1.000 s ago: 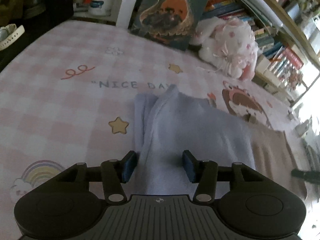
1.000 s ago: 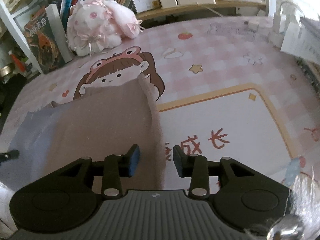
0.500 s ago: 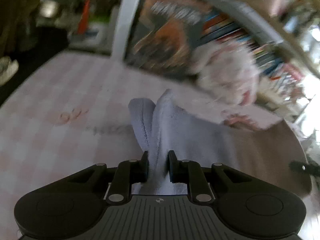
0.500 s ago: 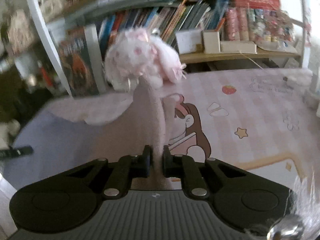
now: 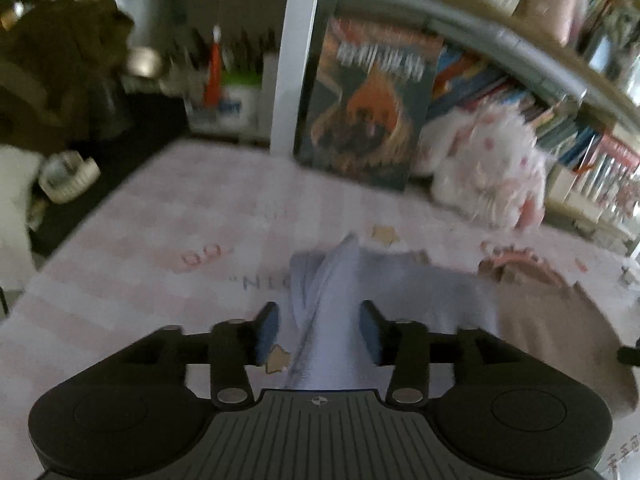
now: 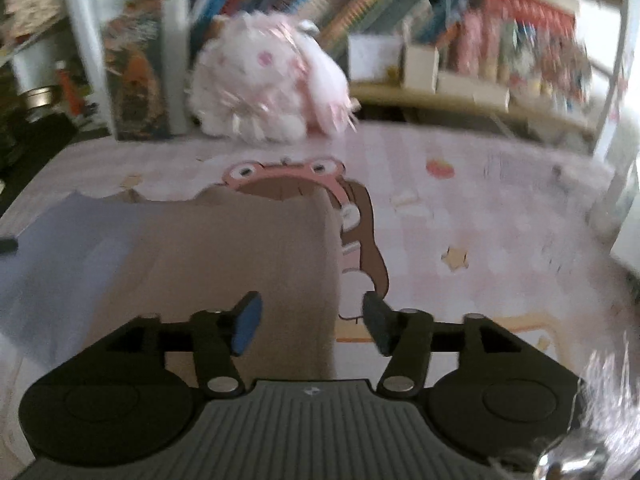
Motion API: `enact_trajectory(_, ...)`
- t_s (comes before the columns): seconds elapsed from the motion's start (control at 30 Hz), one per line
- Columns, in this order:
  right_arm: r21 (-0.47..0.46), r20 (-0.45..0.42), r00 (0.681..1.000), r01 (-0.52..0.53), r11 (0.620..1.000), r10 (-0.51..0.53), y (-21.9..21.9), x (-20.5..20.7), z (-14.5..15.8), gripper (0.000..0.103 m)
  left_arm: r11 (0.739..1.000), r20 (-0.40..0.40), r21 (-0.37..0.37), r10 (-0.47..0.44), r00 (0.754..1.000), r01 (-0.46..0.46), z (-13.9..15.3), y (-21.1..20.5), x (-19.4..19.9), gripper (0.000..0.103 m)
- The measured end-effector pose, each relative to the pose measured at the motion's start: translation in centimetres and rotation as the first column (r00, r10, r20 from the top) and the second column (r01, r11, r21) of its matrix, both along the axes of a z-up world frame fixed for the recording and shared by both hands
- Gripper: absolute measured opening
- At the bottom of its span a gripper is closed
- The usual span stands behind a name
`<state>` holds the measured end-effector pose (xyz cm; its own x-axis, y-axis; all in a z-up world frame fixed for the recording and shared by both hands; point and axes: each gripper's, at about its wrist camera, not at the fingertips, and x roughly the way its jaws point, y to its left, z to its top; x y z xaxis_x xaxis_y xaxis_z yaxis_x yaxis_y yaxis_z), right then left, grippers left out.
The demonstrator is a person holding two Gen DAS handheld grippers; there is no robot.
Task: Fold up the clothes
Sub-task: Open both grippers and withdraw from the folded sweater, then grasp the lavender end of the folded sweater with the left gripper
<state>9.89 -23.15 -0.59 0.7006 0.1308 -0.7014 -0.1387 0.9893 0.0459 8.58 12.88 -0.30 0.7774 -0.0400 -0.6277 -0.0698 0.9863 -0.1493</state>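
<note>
My left gripper (image 5: pixel 319 330) has its fingers spread, and the lavender end of the garment (image 5: pixel 332 320) rises as a soft ridge between them without being pinched. My right gripper (image 6: pixel 310 328) is spread as well, straddling the right-hand edge of the garment's tan half (image 6: pixel 240 256). The whole two-tone piece lies flat on the pink checked mat (image 6: pixel 460 216), roughly in the middle of it, its far edge reaching the cartoon girl's frog headband (image 6: pixel 282 172) printed there. The plush toy (image 6: pixel 268 84) sits at the mat's back edge against the bookshelf (image 6: pixel 500 40), well apart from the cloth; a large upright book (image 5: pixel 372 104) stands beside it.

Both views are smeared with motion, so fine texture is hard to read, but the fabric looks like fleece or terry: light, limp, and grippy rather than slick. I judge it will drape and sag from any single pinch point, so I would take it at the two end edges, close to the corners, biting through both layers where the ridge stands up, and carry both ends together to keep the fold square.
</note>
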Motion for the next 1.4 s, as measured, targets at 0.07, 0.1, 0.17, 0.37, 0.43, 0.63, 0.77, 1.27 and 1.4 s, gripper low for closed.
enact_trajectory(0.07,-0.026,0.031,0.999,-0.031,0.999,0.031,0.2,-1.2,0.5,0.071,1.000,0.042,0.016,0.014,0.999,-0.015,0.9,-0.5,-1.5,0.065)
enact_trajectory(0.1,-0.031,0.039,0.998,-0.045,0.998,0.046,0.3,-1.7,0.7,0.074,1.000,0.051,0.020,0.020,0.999,-0.021,1.1,-0.9,-2.2,0.070)
enact_trajectory(0.17,-0.031,0.045,0.997,-0.067,0.997,0.069,0.4,-2.8,0.8,0.080,0.999,0.058,0.024,0.035,0.998,-0.037,1.2,-1.9,-3.5,0.077)
enact_trajectory(0.37,0.022,0.006,0.995,-0.096,0.995,0.096,0.0,-5.4,0.5,0.083,0.996,0.010,0.039,0.079,0.997,-0.079,0.2,-5.0,-6.1,0.081)
enact_trajectory(0.43,0.026,-0.012,0.994,-0.107,0.994,0.108,-0.3,-6.1,0.3,0.083,0.995,-0.002,0.023,0.092,0.996,-0.092,-0.1,-5.9,-6.9,0.082)
enact_trajectory(0.63,-0.010,-0.032,0.990,-0.140,0.990,0.139,-1.4,-7.6,-0.5,0.089,0.992,-0.040,-0.006,0.128,0.991,-0.129,-0.8,-8.9,-9.5,0.092)
enact_trajectory(0.77,-0.001,-0.049,0.985,-0.165,0.986,0.165,-2.5,-8.2,-1.1,0.091,0.991,-0.064,0.010,0.132,0.989,-0.131,-1.1,-10.7,-10.6,0.093)
enact_trajectory(1.27,0.011,-0.116,0.966,-0.233,0.973,0.232,-3.1,-9.8,-2.5,0.094,0.991,-0.149,0.036,0.135,0.979,-0.131,-1.8,-12.7,-12.6,0.095)
enact_trajectory(1.4,0.010,-0.124,0.967,-0.223,0.975,0.223,-2.5,-9.8,-2.7,0.094,0.993,-0.142,0.026,0.118,0.983,-0.116,-2.0,-12.1,-12.0,0.095)
